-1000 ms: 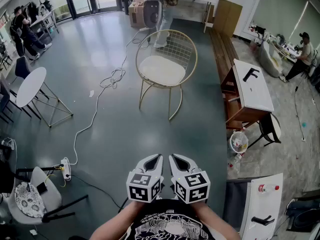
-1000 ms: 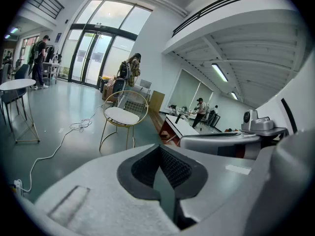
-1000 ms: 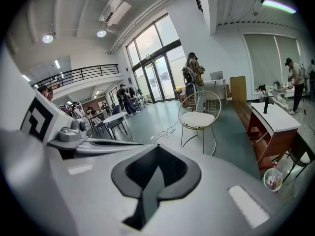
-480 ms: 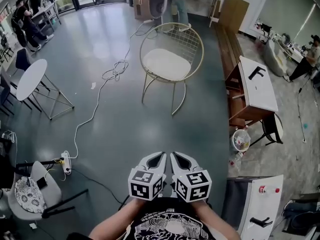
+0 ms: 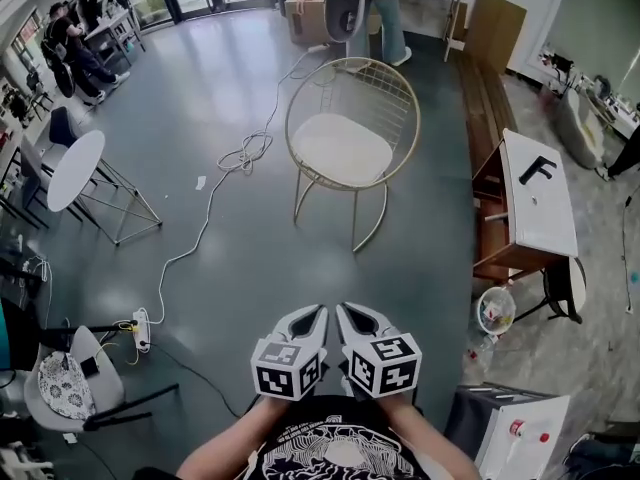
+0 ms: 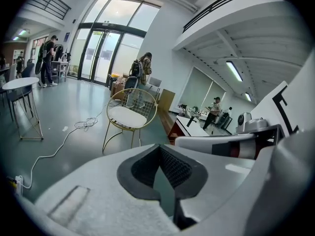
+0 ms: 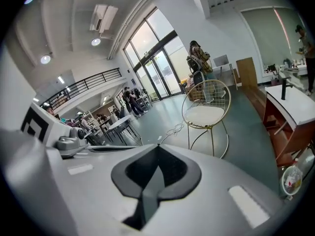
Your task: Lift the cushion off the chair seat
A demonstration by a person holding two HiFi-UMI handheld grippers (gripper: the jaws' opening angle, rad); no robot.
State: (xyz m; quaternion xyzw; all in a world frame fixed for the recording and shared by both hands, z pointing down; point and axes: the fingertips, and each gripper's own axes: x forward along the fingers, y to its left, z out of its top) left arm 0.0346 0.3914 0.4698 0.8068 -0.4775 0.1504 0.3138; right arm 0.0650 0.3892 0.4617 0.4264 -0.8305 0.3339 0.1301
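Note:
A cream round cushion (image 5: 342, 148) lies on the seat of a gold wire chair (image 5: 399, 98) that stands on the grey floor well ahead of me. My left gripper (image 5: 318, 312) and right gripper (image 5: 344, 311) are held side by side close to my body, far short of the chair. Both are shut with nothing between their jaws. In the left gripper view the cushion (image 6: 127, 116) shows beyond the shut left gripper (image 6: 158, 146). The right gripper view has the cushion (image 7: 204, 114) past the shut right gripper (image 7: 158, 147).
A white cable (image 5: 215, 193) trails across the floor left of the chair to a power strip (image 5: 140, 330). A round white table (image 5: 75, 168) stands at the left, a white-topped wooden desk (image 5: 540, 208) and a bin (image 5: 497, 310) at the right. A person (image 5: 385, 8) stands behind the chair.
I have moved forward toward the chair, so it sits lower and larger in the head view. Both grippers stay shut and side by side.

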